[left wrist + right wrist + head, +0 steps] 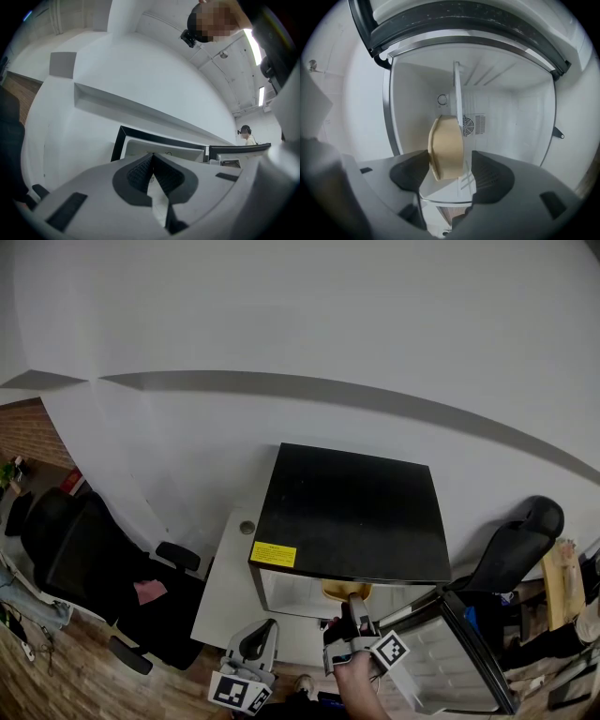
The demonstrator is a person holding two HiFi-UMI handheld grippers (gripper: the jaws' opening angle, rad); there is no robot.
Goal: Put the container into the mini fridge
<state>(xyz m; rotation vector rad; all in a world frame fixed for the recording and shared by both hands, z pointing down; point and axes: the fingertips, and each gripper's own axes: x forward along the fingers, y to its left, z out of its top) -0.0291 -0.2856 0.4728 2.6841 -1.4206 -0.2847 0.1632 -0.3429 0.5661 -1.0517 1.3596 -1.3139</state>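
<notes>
The black mini fridge [352,512] stands on a white table [220,596] with its door [450,652] swung open to the right. In the right gripper view the tan container [446,147] sits inside the white fridge interior [511,117] against the shelf [458,93]. My right gripper [449,160] is open around it, with a clear gap between the container and one pad. In the head view the right gripper [356,615] is at the fridge mouth, the container [345,592] just beyond it. My left gripper [153,159] is shut and empty, low at the table front [253,652], pointing towards the fridge [140,136].
A black office chair [94,568] stands left of the table and another [516,549] right of the fridge behind the open door. A white wall runs behind the fridge. A person stands far off in the left gripper view [247,133].
</notes>
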